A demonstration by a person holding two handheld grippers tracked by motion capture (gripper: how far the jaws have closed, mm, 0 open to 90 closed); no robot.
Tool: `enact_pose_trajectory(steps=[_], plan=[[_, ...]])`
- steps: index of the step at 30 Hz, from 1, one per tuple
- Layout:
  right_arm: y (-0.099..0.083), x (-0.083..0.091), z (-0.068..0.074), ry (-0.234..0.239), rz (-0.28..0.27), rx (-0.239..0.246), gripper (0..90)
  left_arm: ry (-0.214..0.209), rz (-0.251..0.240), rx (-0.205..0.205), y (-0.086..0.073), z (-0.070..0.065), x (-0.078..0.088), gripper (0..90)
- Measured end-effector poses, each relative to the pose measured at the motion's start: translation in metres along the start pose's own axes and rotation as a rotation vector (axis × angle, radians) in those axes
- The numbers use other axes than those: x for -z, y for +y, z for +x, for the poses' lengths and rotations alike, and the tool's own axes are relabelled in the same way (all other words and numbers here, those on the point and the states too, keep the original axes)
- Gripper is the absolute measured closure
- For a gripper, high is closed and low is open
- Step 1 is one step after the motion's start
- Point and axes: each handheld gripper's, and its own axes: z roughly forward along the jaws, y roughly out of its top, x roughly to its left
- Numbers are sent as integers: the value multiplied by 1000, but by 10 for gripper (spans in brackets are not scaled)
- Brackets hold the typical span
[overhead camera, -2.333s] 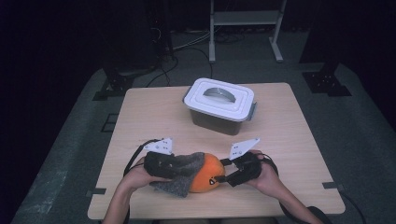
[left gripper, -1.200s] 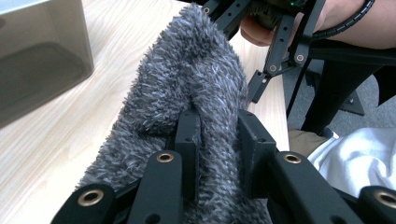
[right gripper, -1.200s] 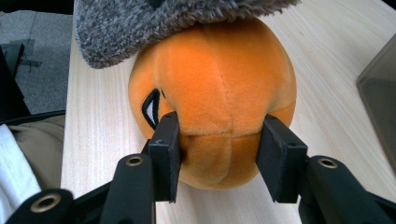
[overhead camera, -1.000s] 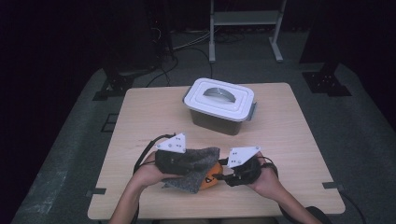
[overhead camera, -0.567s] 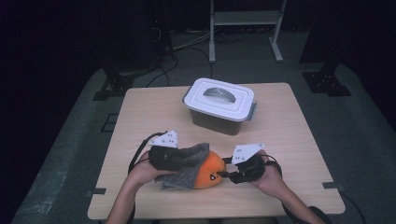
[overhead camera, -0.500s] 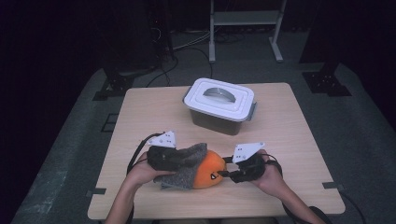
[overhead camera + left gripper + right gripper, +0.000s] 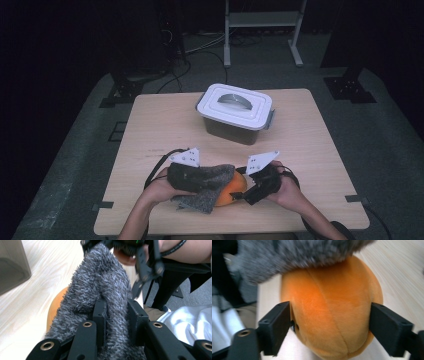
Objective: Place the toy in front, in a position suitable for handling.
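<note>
At the lower centre of the high view, on the bench (image 7: 150, 125), I have my left hand-held gripper (image 7: 116, 315) clamped on the grey fuzzy cloth (image 7: 100, 287) draped over the orange plush ball (image 7: 329, 312), which my right hand-held gripper (image 7: 329, 330), jaws just opening, straddles loosely.

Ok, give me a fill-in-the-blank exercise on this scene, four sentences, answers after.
1. The left gripper is shut on the fuzzy ____ cloth.
2. The round plush toy between the right gripper's jaws is ____.
3. The lid of the grey plastic box is ____ in colour.
4. Everything rests on a light ____ table.

Missing words: grey; orange; white; wooden
</note>
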Motion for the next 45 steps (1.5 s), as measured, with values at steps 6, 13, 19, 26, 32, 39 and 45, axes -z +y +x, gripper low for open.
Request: enact_pose_trajectory(steps=[6,13,19,26,32,39,45], plan=[[6,7,-9,-40,-38,-6,469,18,-61,30,2,11,9,714],[12,8,-23,-84,-55,41,474,117,-60,27,12,21,17,713],[-1,12,-19,-81,-29,78,455,84,-43,72,-8,26,10,713],[-20,20,-18,-31,-8,17,365,52,-36,105,-26,23,11,710],[-13,31,-21,11,-40,-20,263,28,-15,84,-25,20,7,711],[-13,12,-33,71,3,-89,184,15,-16,82,-25,21,4,711],[-3,10,-31,-23,-16,-87,446,32,-59,106,-22,31,7,712]])
